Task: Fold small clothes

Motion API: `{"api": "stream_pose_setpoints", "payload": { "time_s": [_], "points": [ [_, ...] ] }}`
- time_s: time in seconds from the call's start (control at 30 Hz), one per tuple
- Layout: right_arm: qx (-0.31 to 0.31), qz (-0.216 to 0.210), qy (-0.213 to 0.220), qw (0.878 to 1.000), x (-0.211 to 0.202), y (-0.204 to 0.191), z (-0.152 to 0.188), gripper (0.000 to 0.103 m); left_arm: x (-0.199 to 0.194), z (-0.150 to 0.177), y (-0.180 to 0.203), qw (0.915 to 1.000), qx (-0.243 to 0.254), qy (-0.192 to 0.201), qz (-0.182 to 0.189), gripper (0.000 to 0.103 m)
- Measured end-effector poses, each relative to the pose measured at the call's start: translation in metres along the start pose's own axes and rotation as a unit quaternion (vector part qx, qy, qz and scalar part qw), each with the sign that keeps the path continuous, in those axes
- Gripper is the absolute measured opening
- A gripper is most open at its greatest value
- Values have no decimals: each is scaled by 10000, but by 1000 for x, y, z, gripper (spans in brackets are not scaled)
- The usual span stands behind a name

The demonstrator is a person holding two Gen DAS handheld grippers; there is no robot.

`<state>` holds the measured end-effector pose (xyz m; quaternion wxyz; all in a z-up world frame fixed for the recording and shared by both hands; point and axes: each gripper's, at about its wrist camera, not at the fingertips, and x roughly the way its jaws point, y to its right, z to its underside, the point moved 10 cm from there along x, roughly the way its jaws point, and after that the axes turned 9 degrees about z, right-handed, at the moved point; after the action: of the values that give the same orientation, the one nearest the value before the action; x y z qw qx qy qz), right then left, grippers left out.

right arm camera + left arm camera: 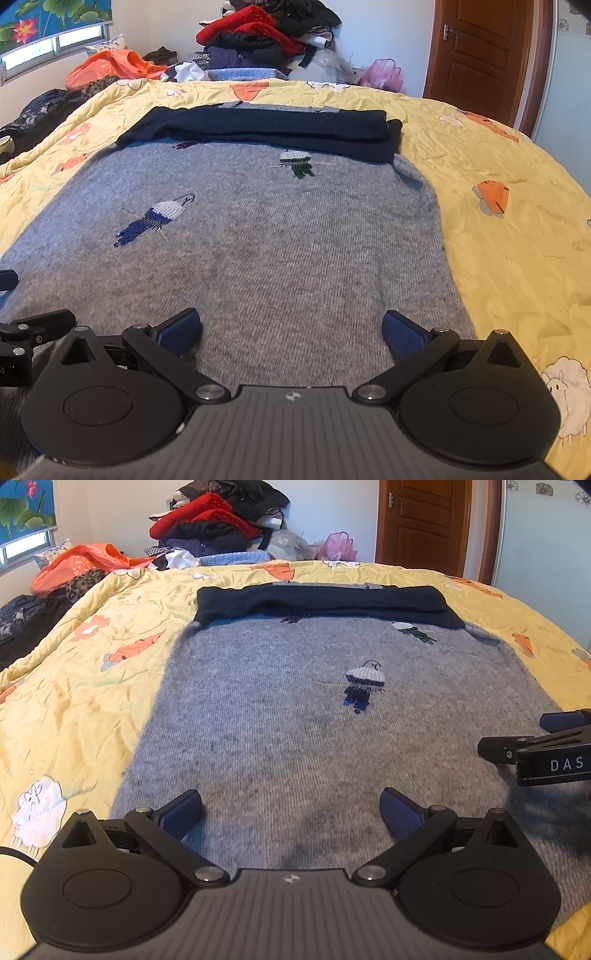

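Left wrist view is showing the left gripper [291, 814], jaws apart, hovering over a grey sweater [295, 720] lying flat on the bed [74, 701]. Beside it, the right gripper [291, 334] is likewise holding its jaws wide, gripping nothing.

A sweater [295, 720] lies flat on a quilt [74, 709], ahead of and beneath both grippers' fingers. Its folded sleeves [266, 129] lie across its far end. Beyond the fingertips, behind the quilt, sits a clothes pile [266, 40].

Left tongs [291, 812] spread wide over grey sweater [295, 720], yellow quilt [74, 701].
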<state>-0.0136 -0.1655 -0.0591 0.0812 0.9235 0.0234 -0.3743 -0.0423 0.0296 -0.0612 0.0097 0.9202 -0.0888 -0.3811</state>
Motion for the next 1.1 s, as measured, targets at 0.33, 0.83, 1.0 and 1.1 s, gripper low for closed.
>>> {"api": "stream_pose_setpoints", "payload": {
  "time_s": [0.33,0.83,1.0,1.1],
  "points": [
    [-21,-53,5,10000,-8,1,7,103,-7,8,2,9999,-48,-82,-58,103],
    [-8,-85,9,10000,-16,5,17,103,-14,16,3,9999,-101,-100,-90,103],
    [-7,-95,6,10000,-17,5,17,103,-14,16,4,9999,-102,-102,-93,103],
    [-15,-95,9,10000,-18,5,18,103,-15,17,3,9998,-101,-102,-99,103]
  ]
}}
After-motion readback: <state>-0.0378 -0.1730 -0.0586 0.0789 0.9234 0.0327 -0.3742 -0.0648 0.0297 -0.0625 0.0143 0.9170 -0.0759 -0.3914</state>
